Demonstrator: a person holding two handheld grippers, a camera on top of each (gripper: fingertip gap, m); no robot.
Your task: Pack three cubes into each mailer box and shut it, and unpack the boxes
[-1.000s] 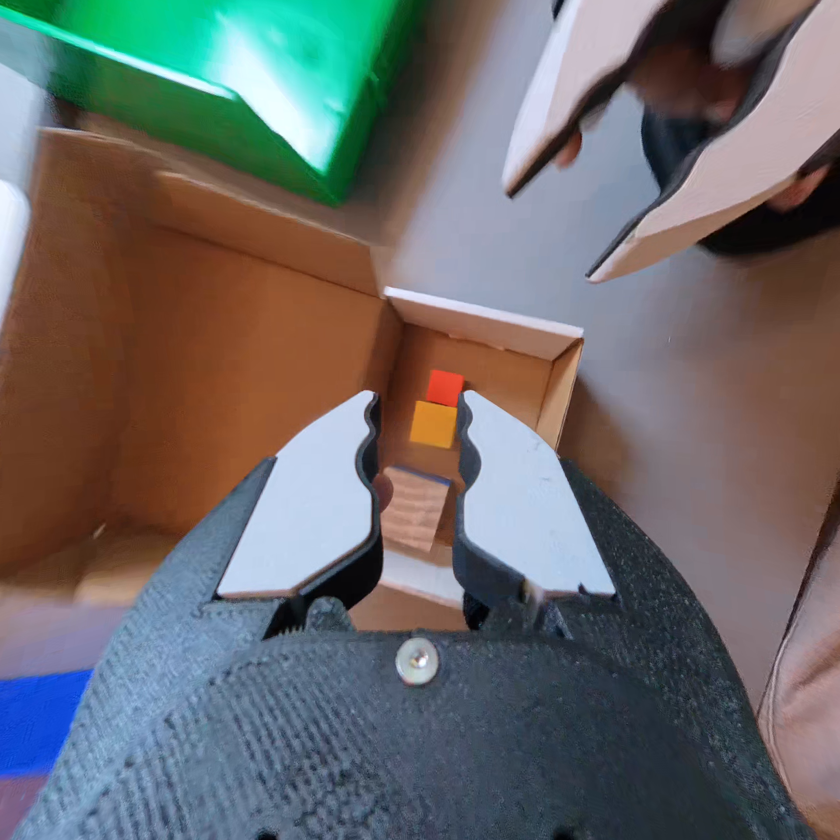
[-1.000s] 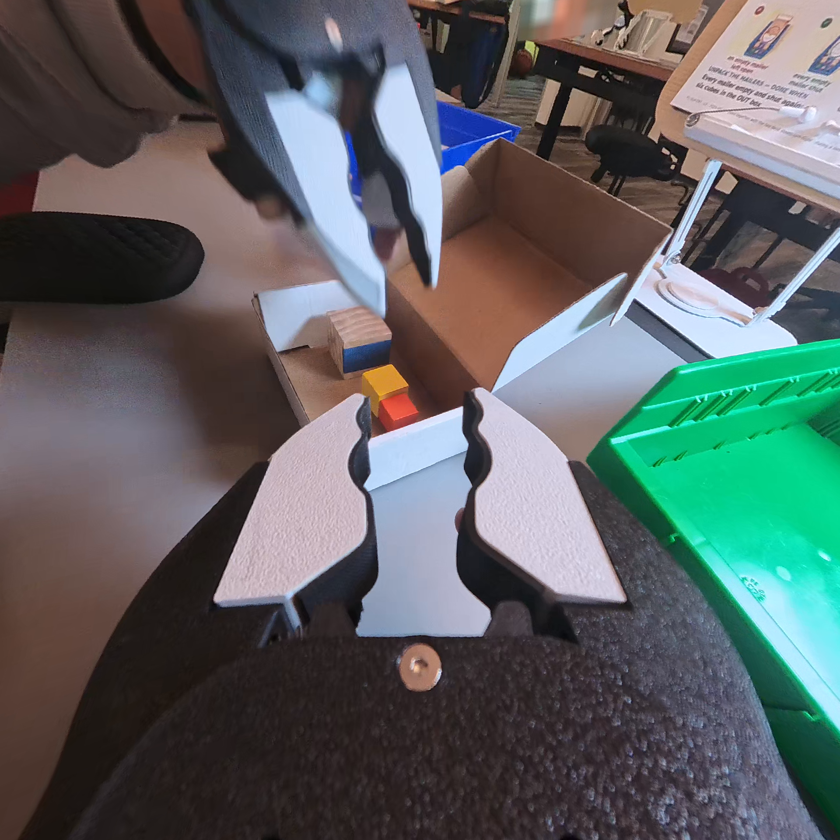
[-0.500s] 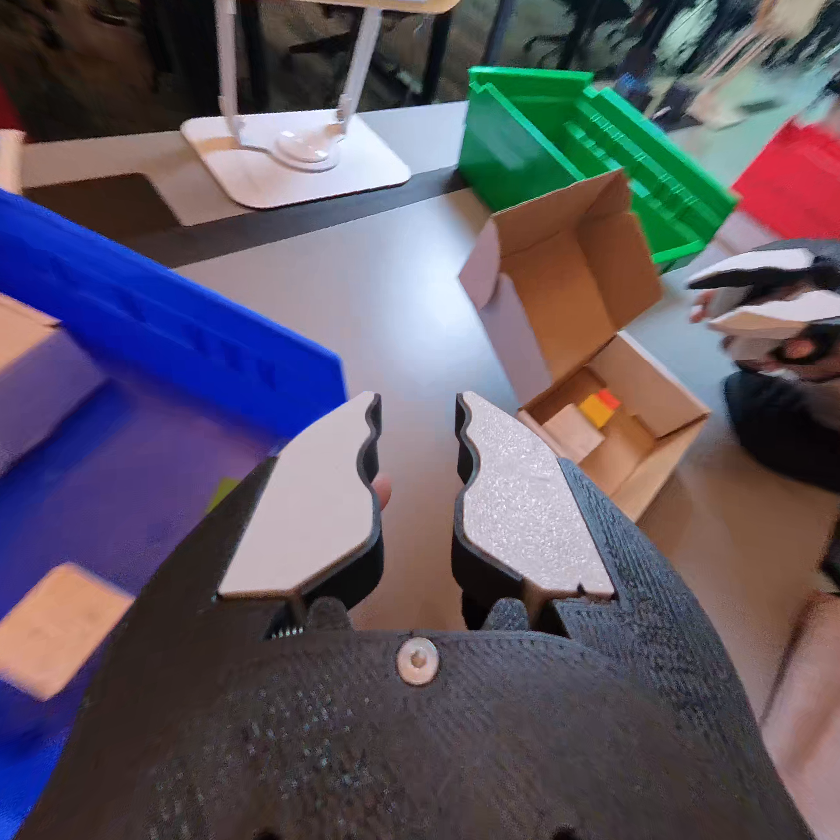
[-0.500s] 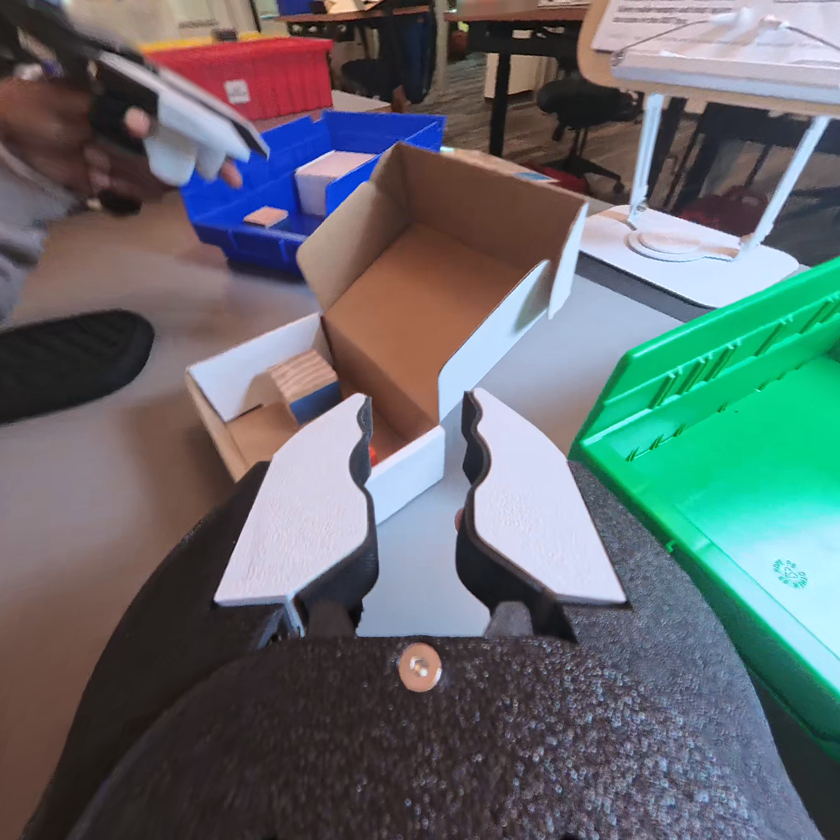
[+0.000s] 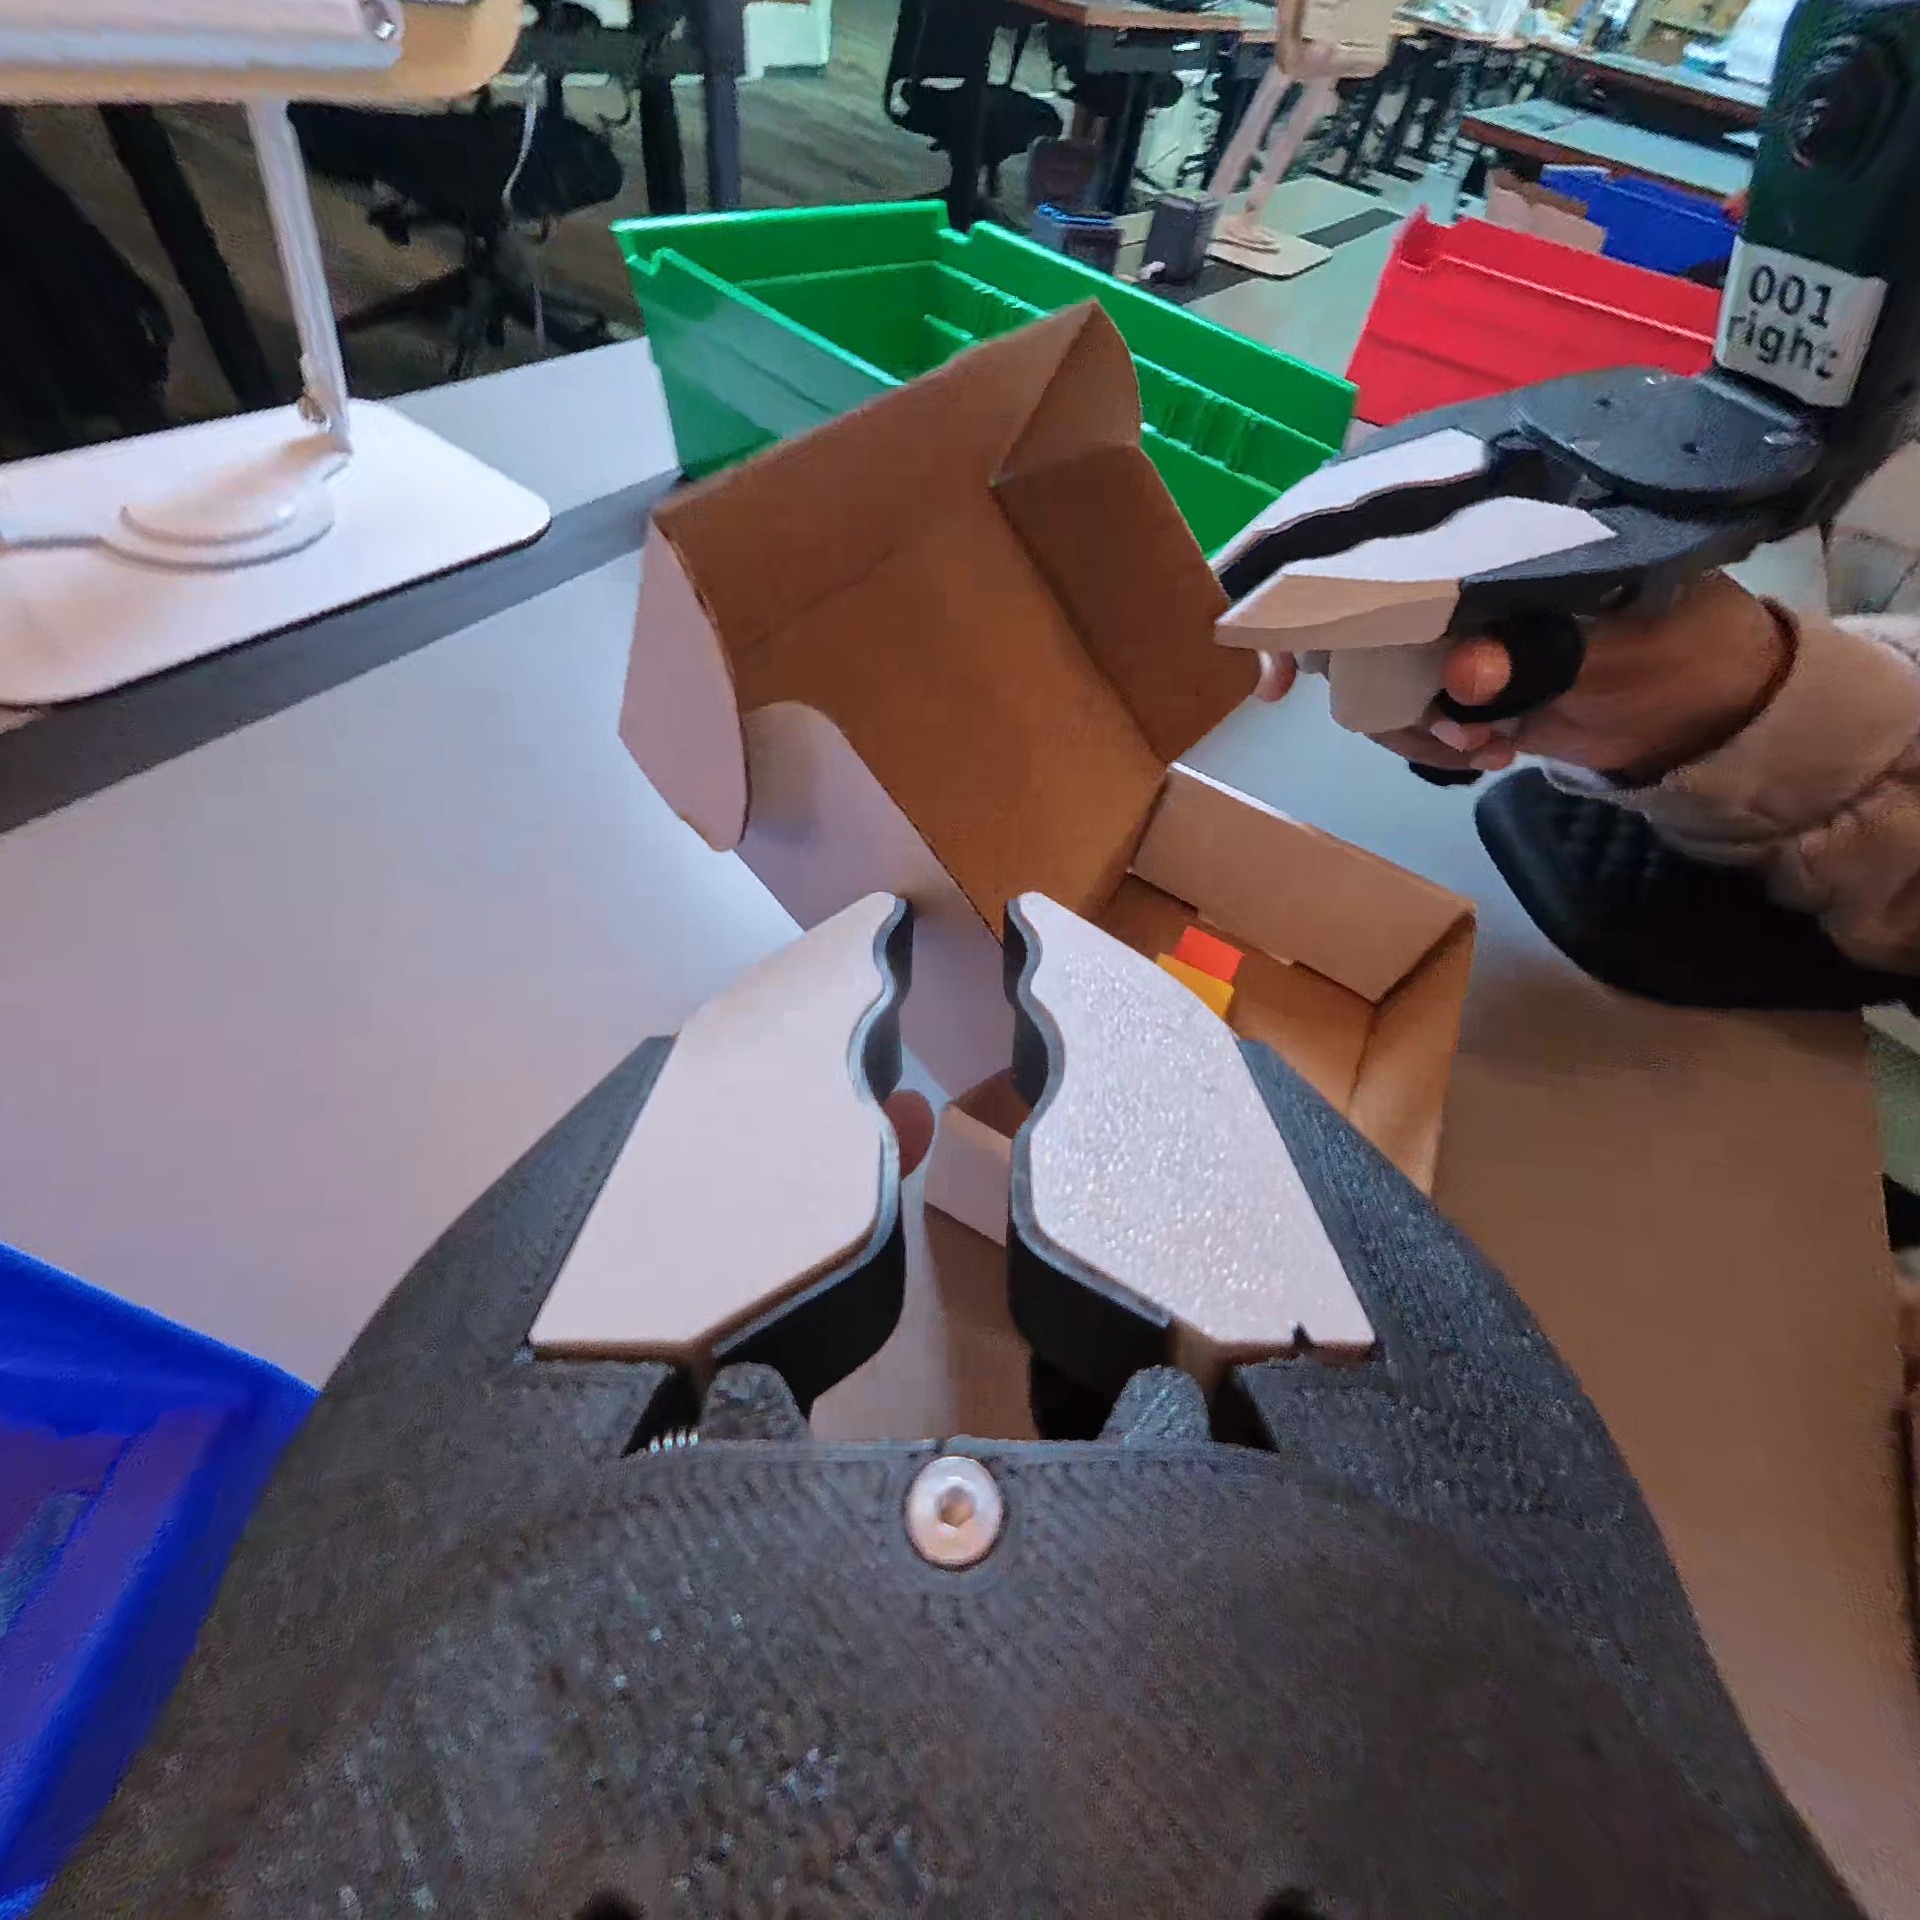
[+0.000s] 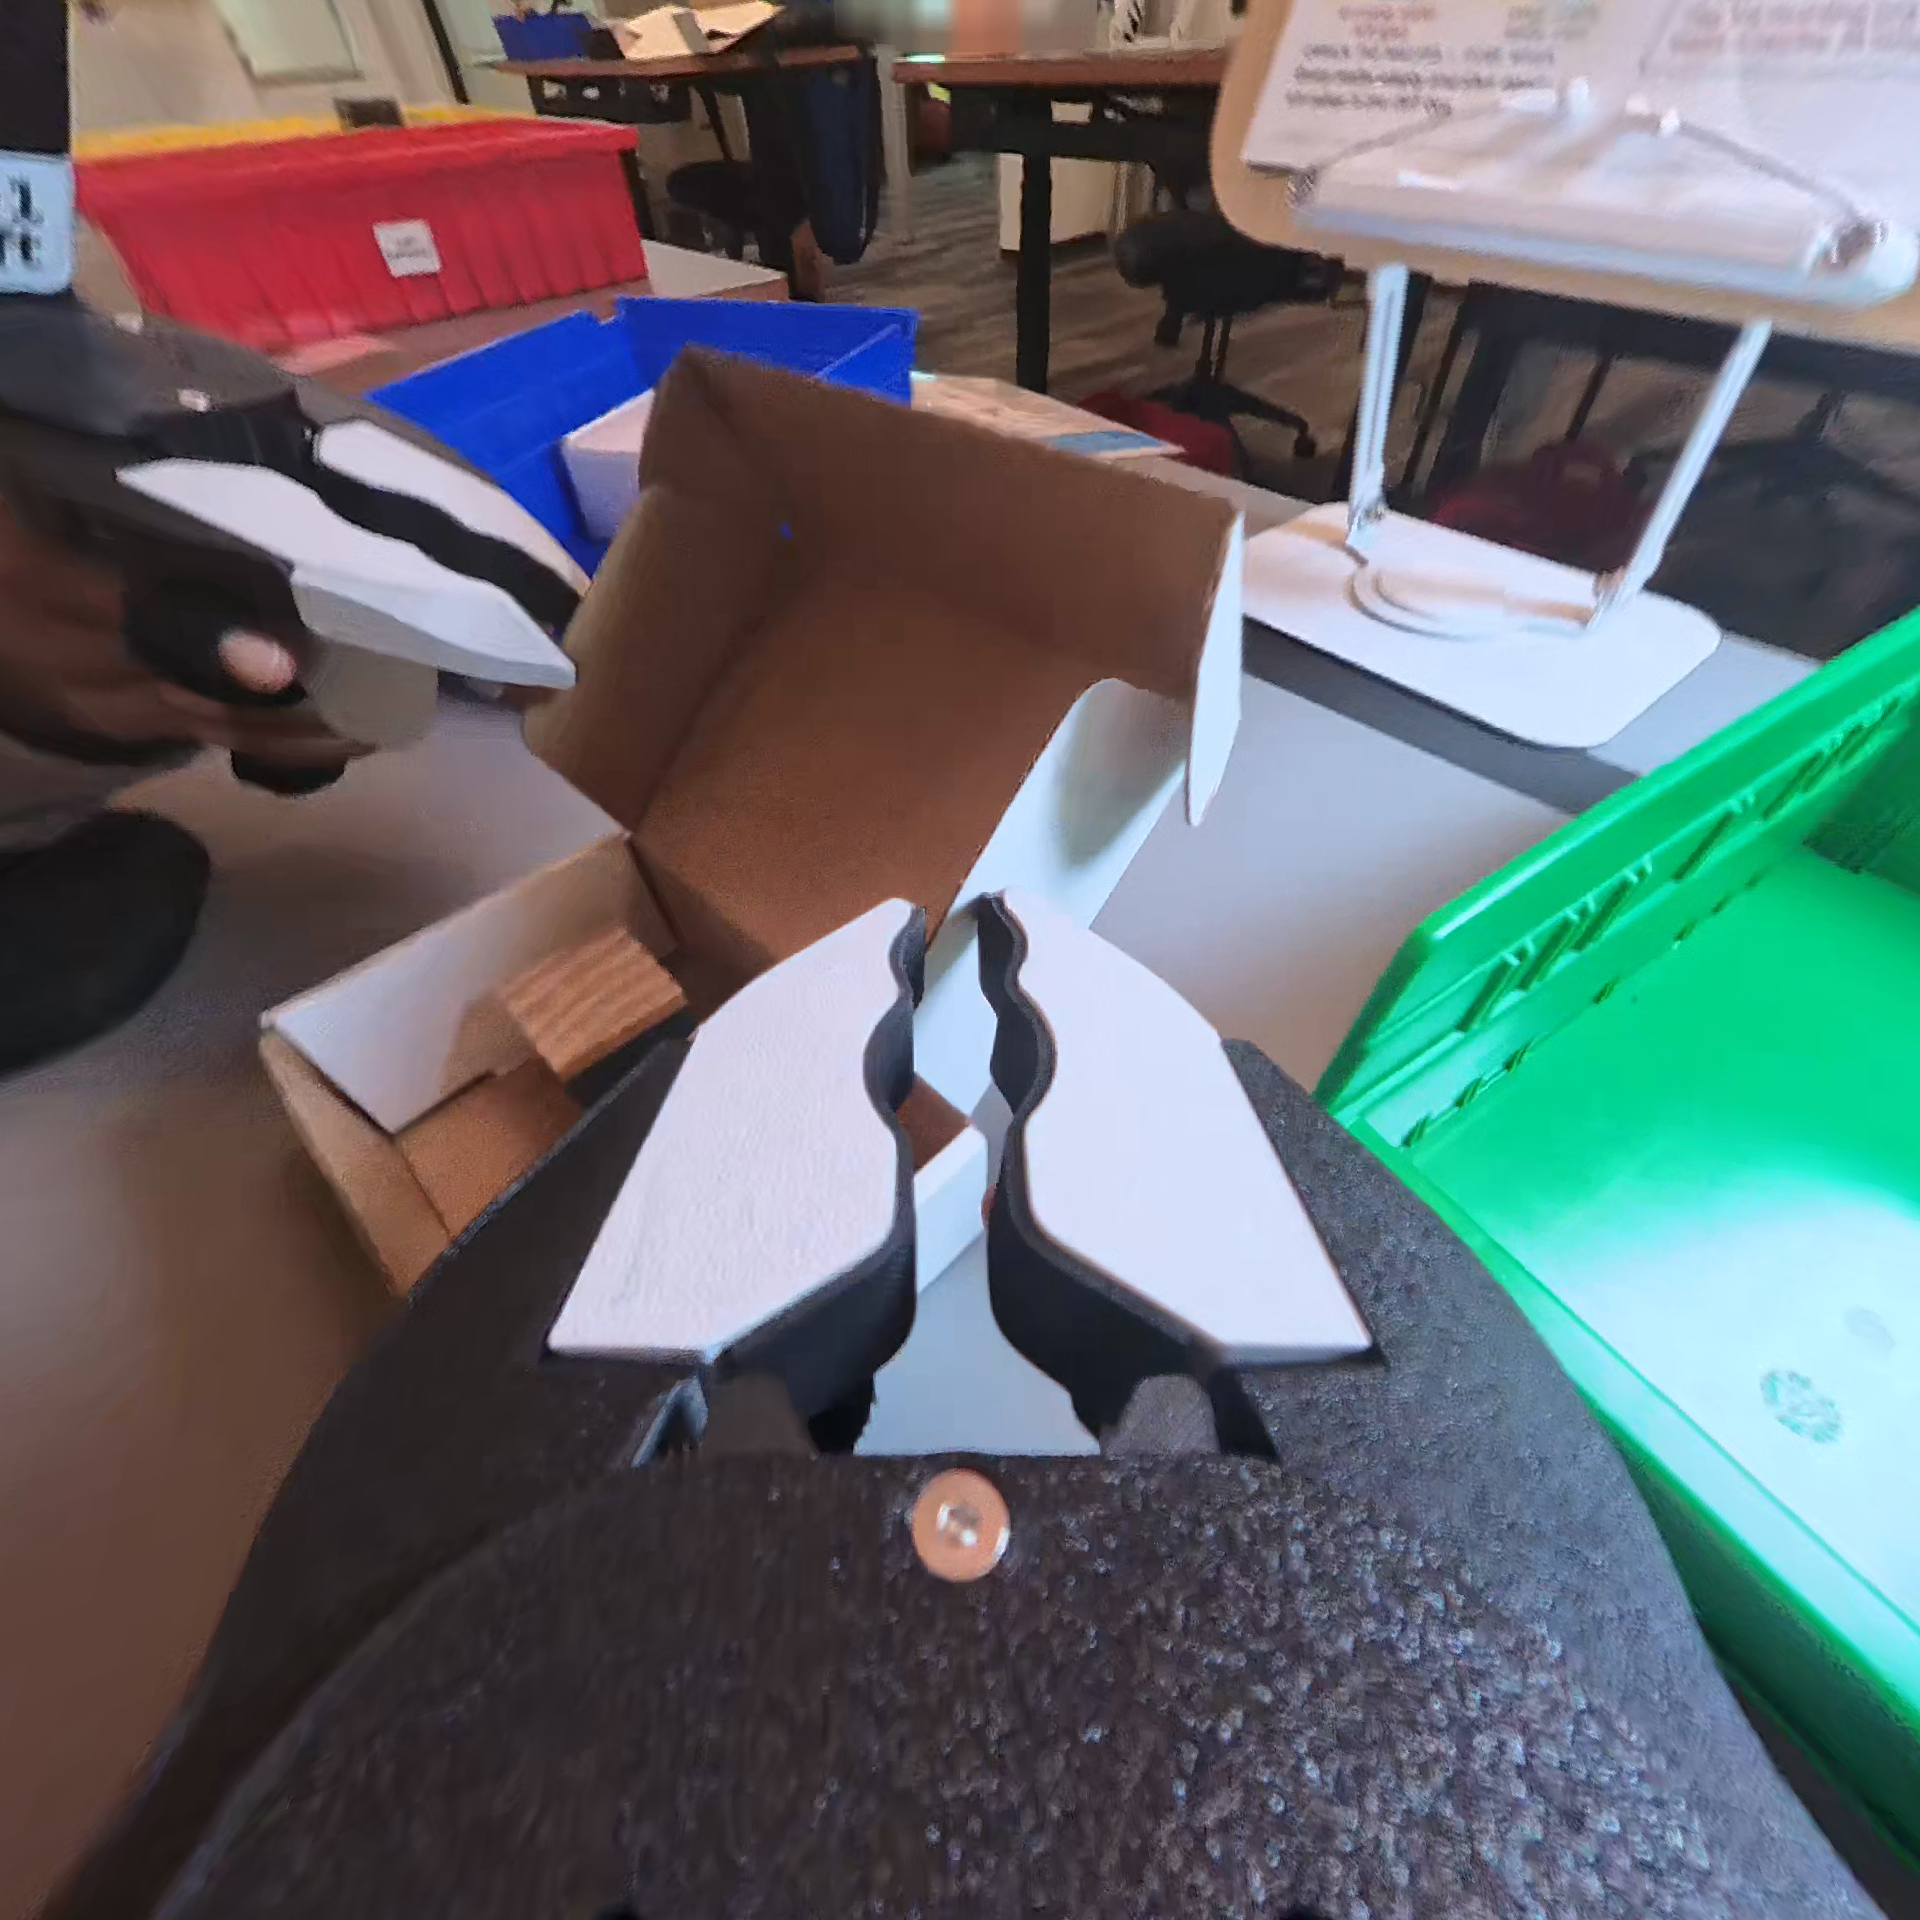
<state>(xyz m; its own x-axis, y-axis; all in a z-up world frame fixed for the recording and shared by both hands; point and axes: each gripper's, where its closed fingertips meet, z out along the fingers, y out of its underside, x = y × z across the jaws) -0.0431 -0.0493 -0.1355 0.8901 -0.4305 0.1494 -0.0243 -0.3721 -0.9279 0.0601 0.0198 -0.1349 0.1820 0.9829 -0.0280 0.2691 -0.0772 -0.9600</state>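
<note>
The brown corrugated mailer box [image 6: 499, 1049], three cubes inside, was found directly ahead of both fingertip pairs, its raised lid [image 6: 883, 665] tilted forward over the tray. The right gripper [image 6: 948, 914], fingers narrowly apart and empty, lay nearest the lid's hinge; the left gripper [image 5: 956, 914], likewise apart, faced the opposite side.
</note>
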